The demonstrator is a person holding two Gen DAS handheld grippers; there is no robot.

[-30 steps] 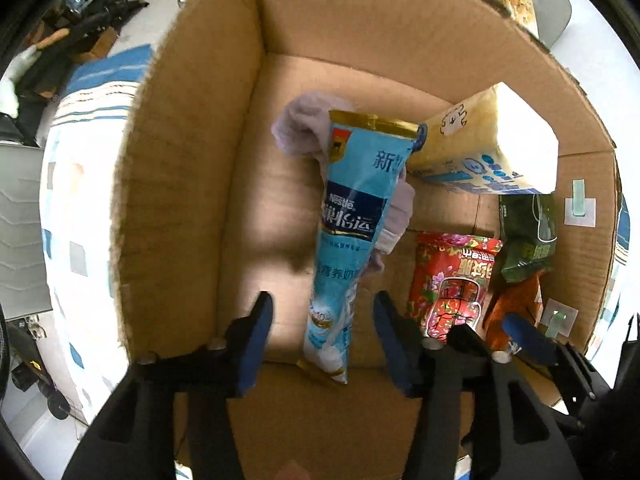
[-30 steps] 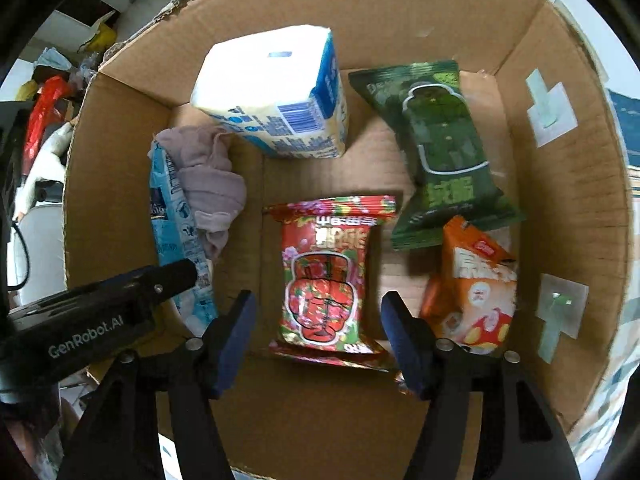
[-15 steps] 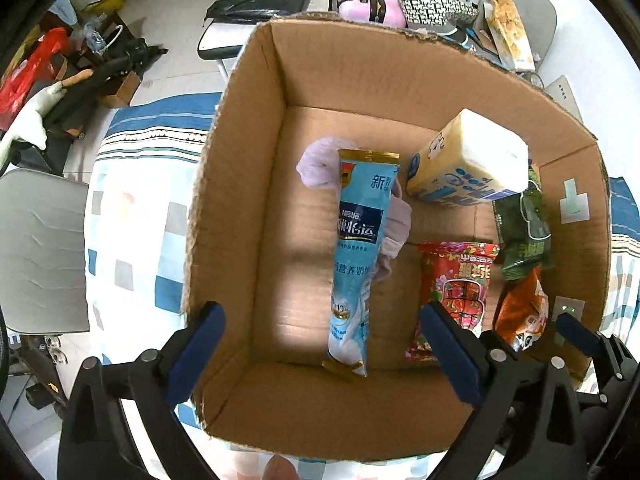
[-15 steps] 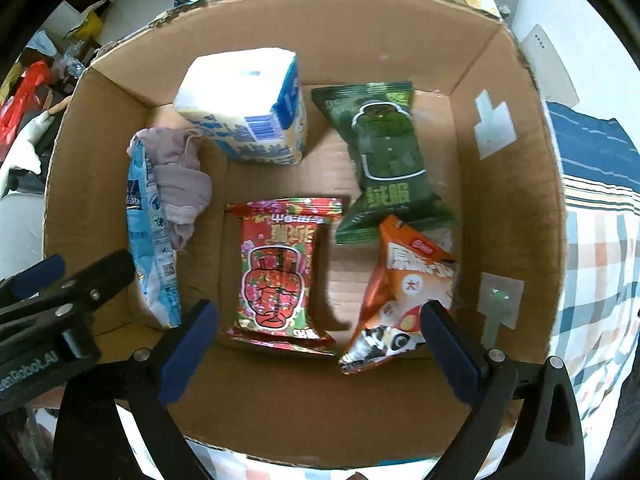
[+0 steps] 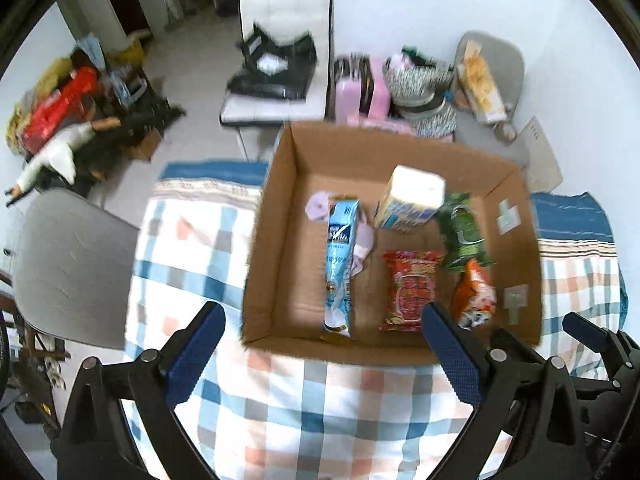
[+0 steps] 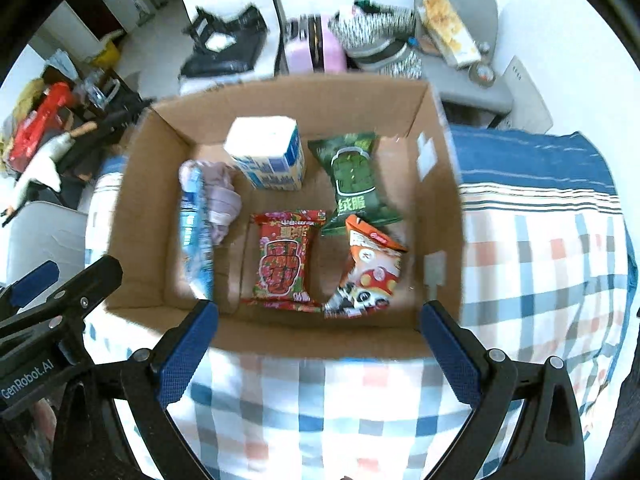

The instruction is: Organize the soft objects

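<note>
the cardboard box (image 5: 516, 240) (image 6: 144, 220) is sitting on a checked cloth (image 5: 192, 248) (image 6: 540, 264) of blue, orange and grey squares, and everything below is placed against that box. the left gripper (image 5: 324, 344) is hovering just outside the box's near wall, toward its left corner, its blue ribbed fingers (image 5: 196, 352) spread wide and gripping nothing. inside the box, nearest the left wall, a long light-blue packet (image 5: 340, 256) (image 6: 196, 232) of glossy film is lying lengthwise, reaching almost to the near wall, and it is resting partly over a crumpled lilac-grey cloth (image 5: 362, 240) (image 6: 222, 196) that is bunching soft and wrinkled at its far end. next along, against the far half of the floor, a boxy white and blue soft pack (image 5: 412, 200) (image 6: 270, 156) is standing with squared corners. in front of it, a flat red packet (image 5: 410, 288) (image 6: 286, 260) with crimped ends and a shiny printed face is lying close to the near wall. right of that, a dark green pillow-shaped packet (image 5: 464, 228) (image 6: 356, 176) is lying toward the far right, and its near end is touching an orange and white packet (image 5: 474, 296) (image 6: 372, 268) that is puffing up, creased, toward the near right corner. pale tape patches (image 5: 508, 214) (image 6: 426, 152) are sticking to the right wall's matte brown board. the right gripper (image 6: 320, 348) is hanging over the near wall, its fingers (image 6: 452, 360) parted wide on either side of the red and orange packets and well short of them, empty.
</note>
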